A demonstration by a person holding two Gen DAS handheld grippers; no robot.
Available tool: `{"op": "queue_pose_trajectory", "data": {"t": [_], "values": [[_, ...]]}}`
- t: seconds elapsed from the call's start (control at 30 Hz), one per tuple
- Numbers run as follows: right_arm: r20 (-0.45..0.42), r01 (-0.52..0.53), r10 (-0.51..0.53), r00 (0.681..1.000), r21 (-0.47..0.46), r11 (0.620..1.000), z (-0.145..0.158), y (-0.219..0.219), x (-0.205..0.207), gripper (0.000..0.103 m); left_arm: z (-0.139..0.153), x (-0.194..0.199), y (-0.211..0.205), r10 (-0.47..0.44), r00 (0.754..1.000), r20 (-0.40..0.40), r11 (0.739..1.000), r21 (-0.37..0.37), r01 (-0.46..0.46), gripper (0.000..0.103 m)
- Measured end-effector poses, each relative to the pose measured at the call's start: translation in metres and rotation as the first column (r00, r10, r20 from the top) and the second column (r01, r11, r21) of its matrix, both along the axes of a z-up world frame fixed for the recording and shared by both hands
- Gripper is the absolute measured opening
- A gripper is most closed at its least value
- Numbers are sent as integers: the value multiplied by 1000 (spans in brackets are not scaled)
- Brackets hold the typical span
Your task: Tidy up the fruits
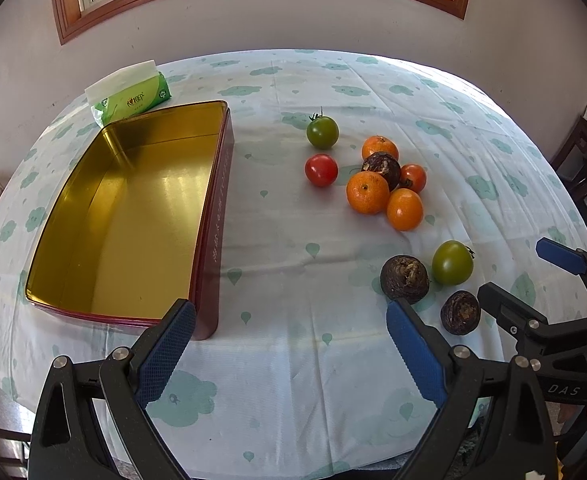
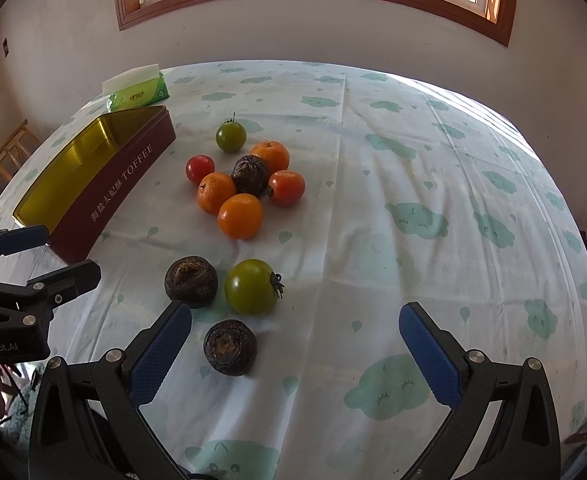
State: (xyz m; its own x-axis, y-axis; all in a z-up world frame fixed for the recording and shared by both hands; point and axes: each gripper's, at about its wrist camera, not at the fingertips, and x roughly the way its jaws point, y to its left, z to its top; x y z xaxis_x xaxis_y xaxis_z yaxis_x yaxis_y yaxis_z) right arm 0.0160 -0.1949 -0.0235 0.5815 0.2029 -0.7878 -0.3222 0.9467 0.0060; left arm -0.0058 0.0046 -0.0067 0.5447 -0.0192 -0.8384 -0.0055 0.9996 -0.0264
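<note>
fruit lies loose on the clouded tablecloth (image 2: 393, 152), none yet in the gold-lined tin (image 1: 133, 208), which sits on the left near a tissue pack (image 1: 133, 100). far cluster: three oranges, touching, around one dark water chestnut (image 2: 250, 175), with two red tomatoes and a green tomato (image 2: 231, 136) at its edges. near group: green tomato (image 2: 252, 286) and two dark chestnuts (image 2: 191, 281), (image 2: 230, 347).

left gripper (image 1: 293, 348) spread wide, holding nothing. right gripper (image 2: 295, 348) likewise spread and empty, nearest chestnut just inside its left finger.

we judge all pieces light. tomatoes smooth, soft, likely to bruise or slip: grip across the widest part, gently. chestnuts look hard and rough, tolerant of firmer pinch. oranges round, may roll; tin stiff.
</note>
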Motion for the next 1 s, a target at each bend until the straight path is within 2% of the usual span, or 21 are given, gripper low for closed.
{"op": "queue_pose_trajectory", "data": {"t": [0.63, 0.7, 0.77, 0.93, 1.0], "values": [[-37, -37, 36, 999, -19, 999, -9, 5, -13, 102, -1, -4, -1, 1, 1000, 8, 1000, 1, -1, 94], [-41, -49, 49, 998, -17, 999, -11, 8, -14, 98, 0, -5, -2, 0, 1000, 9, 1000, 0, 0, 94], [-56, -68, 67, 996, -16, 998, -15, 11, -14, 87, 0, -5, -3, -2, 1000, 9, 1000, -1, 2, 94], [-88, -99, 97, 991, -11, 995, -26, 20, -14, 67, 0, -5, -5, -2, 1000, 9, 1000, 0, 2, 94], [-98, -109, 108, 989, -9, 994, -29, 23, -14, 64, 1, -6, -5, -3, 1000, 10, 1000, 0, 3, 94]]}}
